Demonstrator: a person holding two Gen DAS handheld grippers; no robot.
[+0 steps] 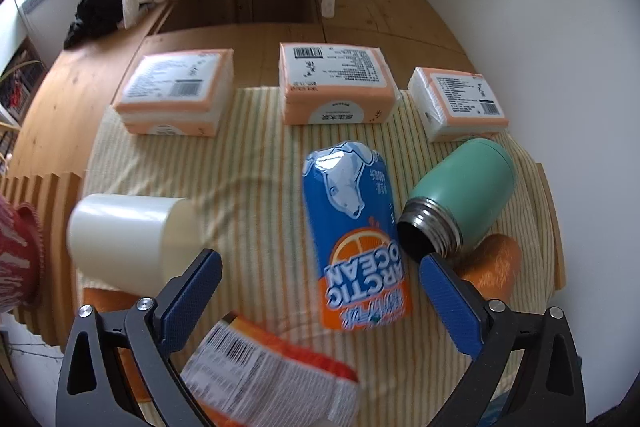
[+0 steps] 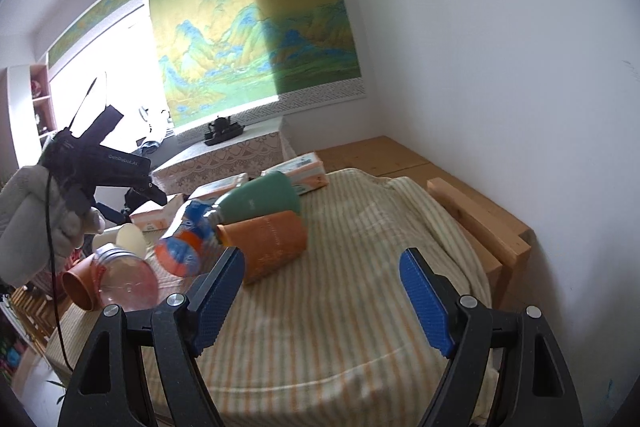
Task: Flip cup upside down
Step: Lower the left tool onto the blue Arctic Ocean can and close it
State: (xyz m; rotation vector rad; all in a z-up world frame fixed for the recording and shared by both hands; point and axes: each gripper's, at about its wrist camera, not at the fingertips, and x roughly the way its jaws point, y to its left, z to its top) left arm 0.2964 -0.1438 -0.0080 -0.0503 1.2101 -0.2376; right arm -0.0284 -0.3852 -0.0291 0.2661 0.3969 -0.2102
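Observation:
A white cup [image 1: 124,239] lies on its side on the striped cloth [image 1: 248,163], just left of my left gripper's left finger. My left gripper [image 1: 320,261] is open, hovering over a blue and orange Arctic Ocean can [image 1: 352,239] that lies between its fingers. A green flask [image 1: 460,199] and an orange cup [image 1: 496,263] lie on their sides by the right finger. My right gripper [image 2: 322,257] is open over bare cloth, with the orange cup [image 2: 272,243] just beyond its left finger. The white cup [image 2: 124,239] lies further left.
Three tissue packs [image 1: 336,83] stand along the cloth's far edge. A printed packet [image 1: 272,367] lies below my left gripper. A clear cup [image 2: 124,283] and a terracotta cup [image 2: 76,287] lie at the left. A gloved hand [image 2: 40,219] holds the left gripper. The white wall [image 2: 520,107] is close on the right.

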